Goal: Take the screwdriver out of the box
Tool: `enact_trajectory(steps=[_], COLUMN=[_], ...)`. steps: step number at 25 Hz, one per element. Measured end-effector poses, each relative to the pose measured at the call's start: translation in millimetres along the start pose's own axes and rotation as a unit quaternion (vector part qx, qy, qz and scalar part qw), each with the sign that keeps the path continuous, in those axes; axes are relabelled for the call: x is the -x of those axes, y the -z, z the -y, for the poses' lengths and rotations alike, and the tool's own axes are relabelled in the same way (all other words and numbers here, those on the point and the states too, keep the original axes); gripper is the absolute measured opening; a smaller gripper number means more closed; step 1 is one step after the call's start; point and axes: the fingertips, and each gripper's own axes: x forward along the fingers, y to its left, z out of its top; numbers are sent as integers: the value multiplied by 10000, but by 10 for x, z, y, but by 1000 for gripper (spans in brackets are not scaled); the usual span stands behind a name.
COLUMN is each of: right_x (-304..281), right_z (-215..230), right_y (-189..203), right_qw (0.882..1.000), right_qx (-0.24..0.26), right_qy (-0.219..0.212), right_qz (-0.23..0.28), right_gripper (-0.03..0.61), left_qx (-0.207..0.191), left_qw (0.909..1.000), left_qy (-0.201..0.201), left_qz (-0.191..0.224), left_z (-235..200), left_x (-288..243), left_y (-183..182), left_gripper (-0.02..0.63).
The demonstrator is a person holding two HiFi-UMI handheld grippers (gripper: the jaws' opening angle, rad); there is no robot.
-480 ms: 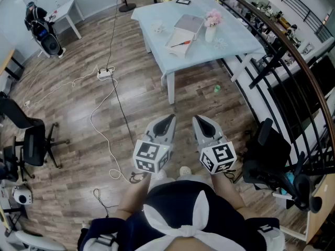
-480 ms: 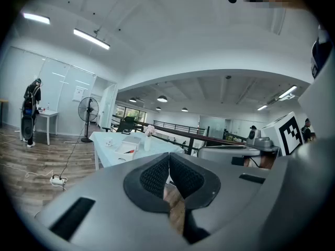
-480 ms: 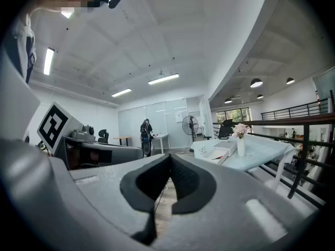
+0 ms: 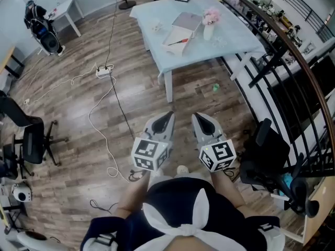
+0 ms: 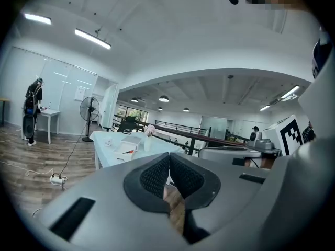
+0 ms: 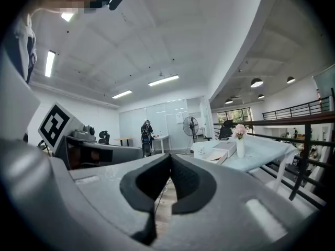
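Observation:
A white open box (image 4: 178,37) lies on the pale blue table (image 4: 235,33) far ahead, with a red-handled screwdriver (image 4: 180,41) inside it and its lid (image 4: 187,21) behind. The box (image 5: 126,148) and the table (image 5: 107,150) show small in the left gripper view; the right gripper view has the box (image 6: 220,151) too. My left gripper (image 4: 169,116) and right gripper (image 4: 196,117) are held side by side over the wooden floor, well short of the table. Both are shut with nothing between their jaws.
A vase of pink flowers (image 4: 211,24) stands on the table beside the box. A white cable and power strip (image 4: 103,72) trail over the floor at left. Black office chairs (image 4: 31,140) stand left, a black railing (image 4: 282,51) runs along the right.
The whole scene has slid slightly down-left in the head view; the table sits a little nearer. Both grippers stay shut and side by side.

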Motion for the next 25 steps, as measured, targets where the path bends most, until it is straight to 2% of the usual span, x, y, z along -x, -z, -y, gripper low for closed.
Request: enact_trajectory(steps=[7,15,20,25], right_x=[15,-108,-410,-941], right_z=[288,676,848,1024], right_y=[-2,90,139,80], right_qw=[9999,9998,9997,9998], right_qx=[93,12,-43,-62], right_qy=[-143,-194,-225,-149], right_qz=[-20,-50,-95,-114], right_gripper=[-2,-2,-2,-2], left_qx=[6,73,153,99], left_qw=[9998,9997,9995,9997], left_qy=[-94,-222,-265,-180], left_qz=[172,32,-98,-131], left_z=[101,107,-134,-571], left_x=[-317,-641,-877,-1238], left_y=[-50,62,72,-76], left_gripper=[20,20,20,20])
